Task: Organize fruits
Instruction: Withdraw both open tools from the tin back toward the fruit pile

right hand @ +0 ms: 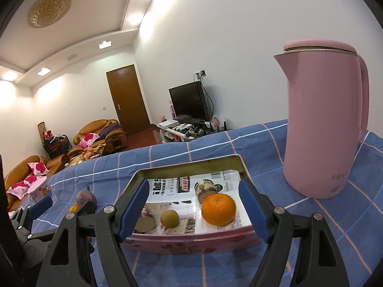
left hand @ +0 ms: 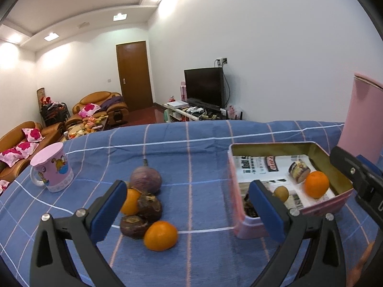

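**Fruit sorting partway done**

Both the left gripper point(left hand: 189, 208) and right gripper point(right hand: 194, 205) hung spread and empty. Three fruits lay in the tin point(right hand: 191, 165): one orange point(right hand: 218, 209), one small brown fruit, one dark. On the cloth left of it, five waited: two oranges, three dark. Probably the near orange point(left hand: 160, 235) needed grasping next.

Beyond the table's blue checked cloth point(left hand: 191, 148) you face white walls point(left hand: 263, 35) and a brown wooden door point(left hand: 134, 75). A dark television point(left hand: 204, 87) stands on a low white stand point(left hand: 182, 111) at the right wall. Orange leather sofas point(left hand: 100, 106) with pink floral cushions point(left hand: 89, 108) line the left. Recessed ceiling lights point(left hand: 50, 35) glow, and a gold ceiling medallion point(right hand: 49, 9) hangs overhead.
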